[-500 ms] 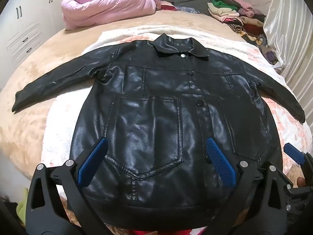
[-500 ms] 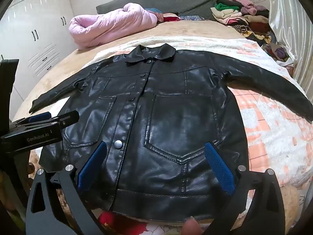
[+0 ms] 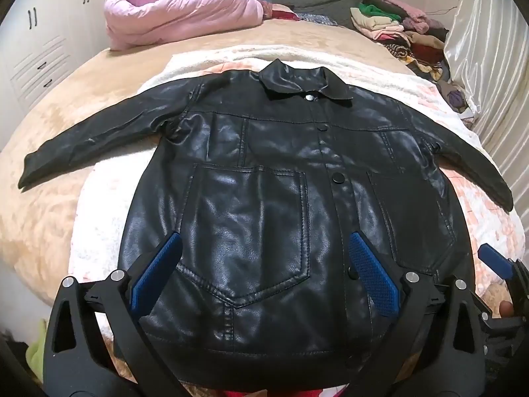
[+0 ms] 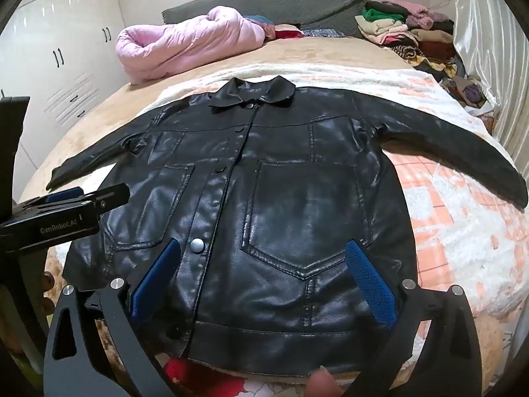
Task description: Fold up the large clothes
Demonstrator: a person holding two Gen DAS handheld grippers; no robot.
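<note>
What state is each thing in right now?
Black jacket: spread flat, front up, buttoned, sleeves out to both sides.
Left tongs: open, holding nothing.
Right tongs: open, holding nothing.
Pink quilt: bundled at the far end of the bed.
Clothes pile: heaped, unsorted.

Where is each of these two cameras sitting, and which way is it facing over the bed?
Left wrist: on the left gripper, angled down at the black jacket's left half; own open blue fingers show, right gripper at the edge.
Right wrist: on the right gripper, angled down at the jacket's right half; own open fingers, a fingertip, left gripper alongside.
Shared: jacket, pink quilt, clothes pile.
</note>
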